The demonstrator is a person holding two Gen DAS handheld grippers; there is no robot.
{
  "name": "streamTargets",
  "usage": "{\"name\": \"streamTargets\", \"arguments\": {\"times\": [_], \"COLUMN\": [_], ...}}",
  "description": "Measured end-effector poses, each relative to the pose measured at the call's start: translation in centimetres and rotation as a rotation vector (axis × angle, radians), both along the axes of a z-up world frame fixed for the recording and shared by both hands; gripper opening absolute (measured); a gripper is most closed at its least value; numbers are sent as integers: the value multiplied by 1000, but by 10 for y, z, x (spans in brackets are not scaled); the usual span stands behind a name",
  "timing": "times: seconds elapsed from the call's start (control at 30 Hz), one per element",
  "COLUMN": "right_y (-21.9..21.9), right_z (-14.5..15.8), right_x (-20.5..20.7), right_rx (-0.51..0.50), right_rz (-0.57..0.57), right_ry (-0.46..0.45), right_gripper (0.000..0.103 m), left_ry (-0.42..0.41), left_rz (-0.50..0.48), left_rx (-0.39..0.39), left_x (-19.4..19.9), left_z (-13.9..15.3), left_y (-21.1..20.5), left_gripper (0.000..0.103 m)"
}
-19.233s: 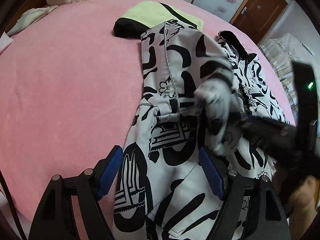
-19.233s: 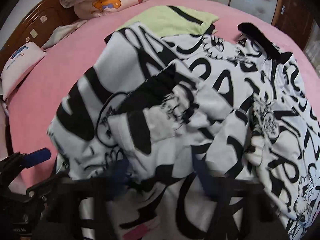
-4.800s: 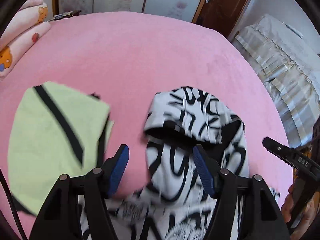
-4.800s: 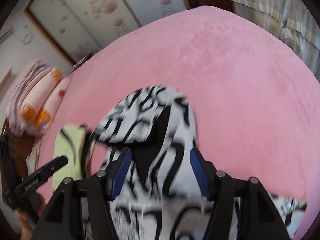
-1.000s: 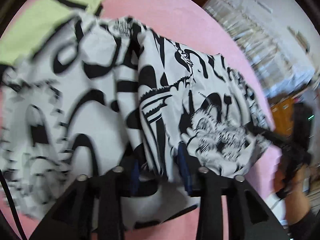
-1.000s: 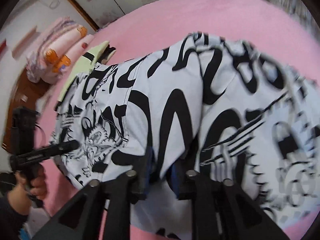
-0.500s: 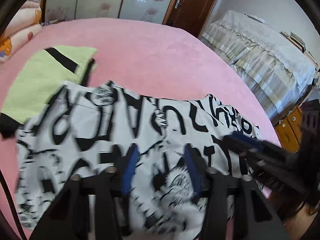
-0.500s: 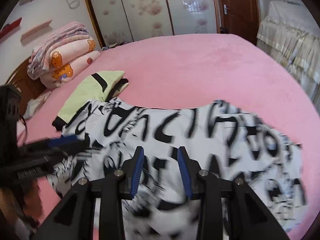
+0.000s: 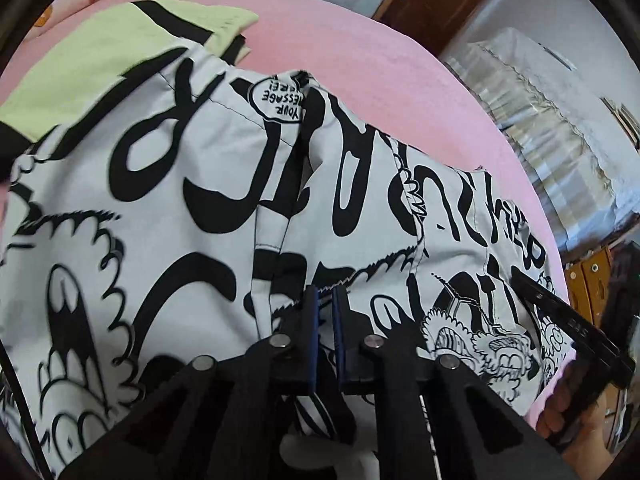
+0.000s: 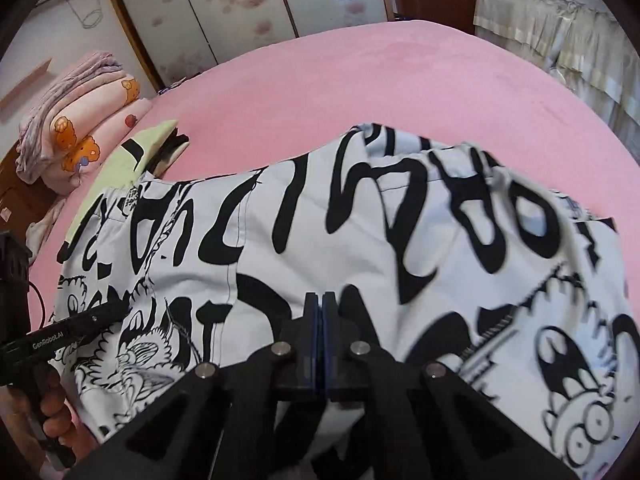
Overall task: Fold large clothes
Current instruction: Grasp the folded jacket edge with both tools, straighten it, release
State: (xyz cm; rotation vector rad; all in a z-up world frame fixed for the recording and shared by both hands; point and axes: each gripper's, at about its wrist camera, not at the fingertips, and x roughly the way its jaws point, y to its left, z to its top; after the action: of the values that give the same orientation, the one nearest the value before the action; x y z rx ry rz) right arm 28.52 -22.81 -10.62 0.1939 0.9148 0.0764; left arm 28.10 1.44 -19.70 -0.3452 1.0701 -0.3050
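A large white garment with bold black cartoon lettering point(image 9: 160, 200) lies spread in a folded slab on the pink bed point(image 10: 360, 80). My left gripper point(image 9: 326, 300) hovers low over its near edge, blue pads drawn together to a thin slit with no cloth visibly pinched. My right gripper point(image 10: 320, 300) sits over the same garment point(image 10: 360, 220) farther right, its pads touching and nothing between them. Each view catches the other gripper's black finger point(image 9: 560, 320) point(image 10: 80, 320) resting over the cloth's near corner, held by a hand point(image 10: 52, 408).
A folded yellow-green garment with black stripes point(image 9: 100, 48) point(image 10: 132, 152) lies just beyond the white one's far left edge. Rolled pink quilts point(image 10: 80, 120) are stacked at the headboard. Covered furniture point(image 9: 560, 120) stands past the bed's right side.
Half a second ago both grippers stood open above the garment after letting the cloth go. Both have since shut and come down closer to it.
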Motion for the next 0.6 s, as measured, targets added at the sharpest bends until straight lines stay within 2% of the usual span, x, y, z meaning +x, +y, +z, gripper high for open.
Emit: {"name": "streamTargets", "arguments": {"times": [0.07, 0.17, 0.23, 0.27, 0.37, 0.47, 0.6], "right_y": [8, 27, 42, 49, 65, 67, 72], "right_z": [12, 23, 23, 21, 4, -24, -27], "right_x": [-10, -29, -42, -49, -66, -80, -94], "right_rx": [18, 61, 64, 53, 3, -5, -62], "right_rz": [23, 81, 119, 137, 159, 160, 164], "right_ry": [-12, -39, -46, -47, -32, 9, -31], "right_gripper": [5, 6, 12, 18, 28, 29, 29], "left_ry": [-22, -92, -124, -131, -92, -61, -85], "left_rz": [12, -21, -50, -61, -71, -65, -47], "left_rx": [8, 7, 14, 26, 69, 70, 61], "left_x": [-10, -35, -50, -58, -75, -85, -94], "left_z": [11, 31, 38, 39, 20, -1, -5], "left_y": [-6, -21, -33, -39, -48, -40, -39], "left_gripper": [8, 8, 9, 9, 10, 10, 10]}}
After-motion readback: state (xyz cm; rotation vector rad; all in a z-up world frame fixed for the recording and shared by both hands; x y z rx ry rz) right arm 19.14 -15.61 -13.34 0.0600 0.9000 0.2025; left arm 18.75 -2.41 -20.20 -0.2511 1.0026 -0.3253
